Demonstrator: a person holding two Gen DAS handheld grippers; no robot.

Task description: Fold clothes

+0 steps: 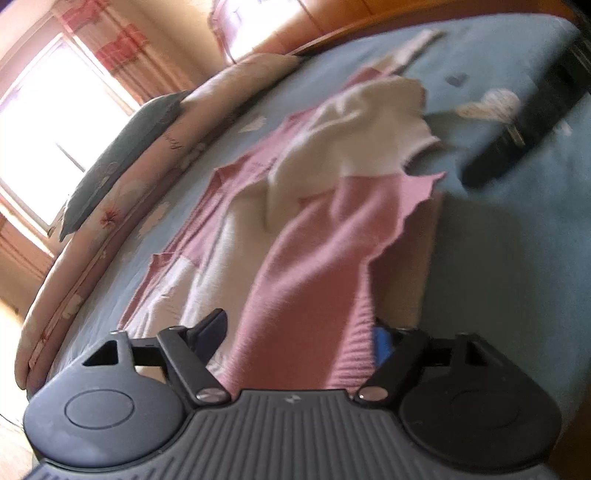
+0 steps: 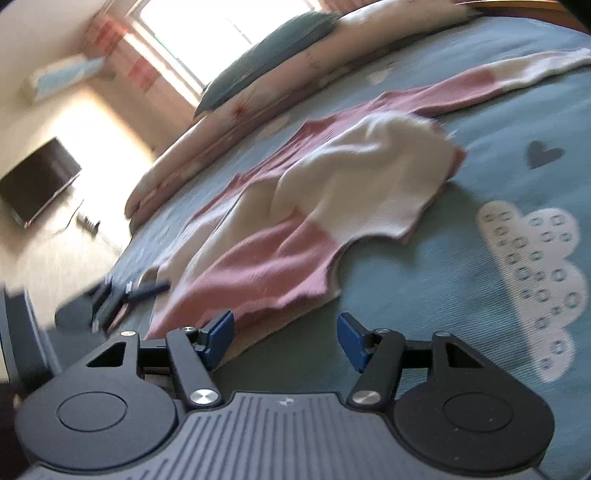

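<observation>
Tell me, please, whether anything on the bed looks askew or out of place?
Yes: the sweater is only half folded. One side lies bunched and rumpled across the body, its edge uneven, while the far sleeve sticks out straight over the bedspread. Blur hides finer detail.

light: daylight, window (image 2: 218, 33) blown out | blur: motion smear both views | edges: fisheye warp, dark corners

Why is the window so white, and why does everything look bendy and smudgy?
Left wrist view: the window is blown out by sunlight, the fisheye lens bends the bed into a curve, and the pink and cream sweater is smeared by motion. Right wrist view: the window glares white too, the room at the left is blurred, and the sweater looks soft.
</observation>
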